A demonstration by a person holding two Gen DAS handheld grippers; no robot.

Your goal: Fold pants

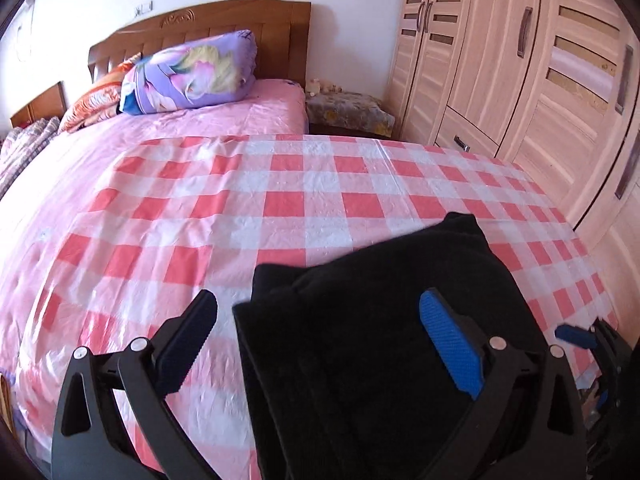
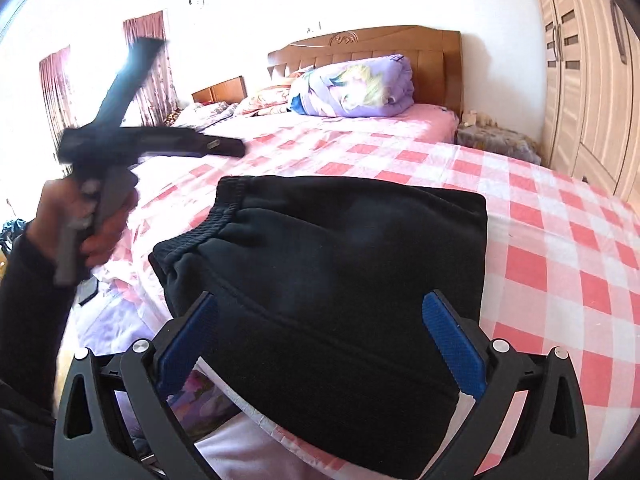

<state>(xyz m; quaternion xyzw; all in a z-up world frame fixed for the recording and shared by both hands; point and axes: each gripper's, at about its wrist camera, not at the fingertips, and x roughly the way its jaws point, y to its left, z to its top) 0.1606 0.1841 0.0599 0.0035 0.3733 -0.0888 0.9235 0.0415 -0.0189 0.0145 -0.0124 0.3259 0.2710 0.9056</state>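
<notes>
Black fleece pants [image 2: 332, 276] lie folded into a compact stack on the checked sheet [image 1: 304, 184] of the bed [image 1: 276, 96], elastic waistband [image 2: 200, 232] at our 10 o'clock in the right wrist view. We judge the fold nearly done. Our right gripper [image 2: 320, 344] hovers straight over the stack, jaws spread wide and holding nothing, the bundle lying at 12 o'clock between the fingers, its long axis running roughly from 9 to 3. Our left gripper [image 1: 320, 344] is lifted off toward 9 o'clock, jaws likewise wide and empty, with the stack at its 1 o'clock; the left hand [image 2: 92, 220] looks blurred. The right side is nearer for any final pressing. Beyond, a rolled purple quilt [image 1: 192, 76] rests against the wooden headboard [image 1: 208, 24], a wardrobe [image 1: 520, 80] at 2 o'clock.
</notes>
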